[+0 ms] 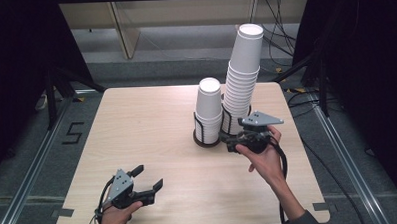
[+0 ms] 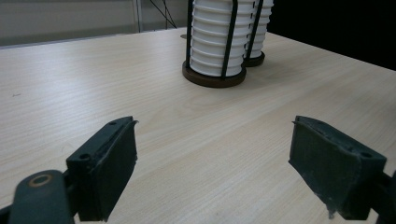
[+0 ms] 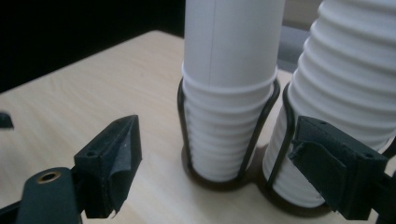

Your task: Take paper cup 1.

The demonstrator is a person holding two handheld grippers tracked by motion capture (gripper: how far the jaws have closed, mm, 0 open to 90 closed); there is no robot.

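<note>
Reaching for the shorter cup stack [image 1: 209, 111] looks to be the step in hand: this pile of white paper cups stands upside down in a black wire holder [image 1: 206, 136] on the far right part of the bench [image 1: 137, 144], with the tall cup stack [image 1: 243, 75] just beside it in a holder of its own, leaning a little to the right at its top. The right gripper [image 1: 231, 141] is just beside the two holders on their near side, low by their bases, and its fingers [image 3: 114, 158] stand wide apart with nothing between them; in the right gripper view they frame the lower ribs of the shorter stack, the tall one crowding the right finger. The left gripper [image 1: 149, 179] rests near the front left of the bench, well apart from the cups, its fingers [image 2: 109, 163] also wide and empty. As a judgement, the next move calls for bringing the right fingers up to the top cup, above the wire uprights, and closing gently enough on its thin wall to lift one cup free without crushing it or nudging the leaning stack.
</note>
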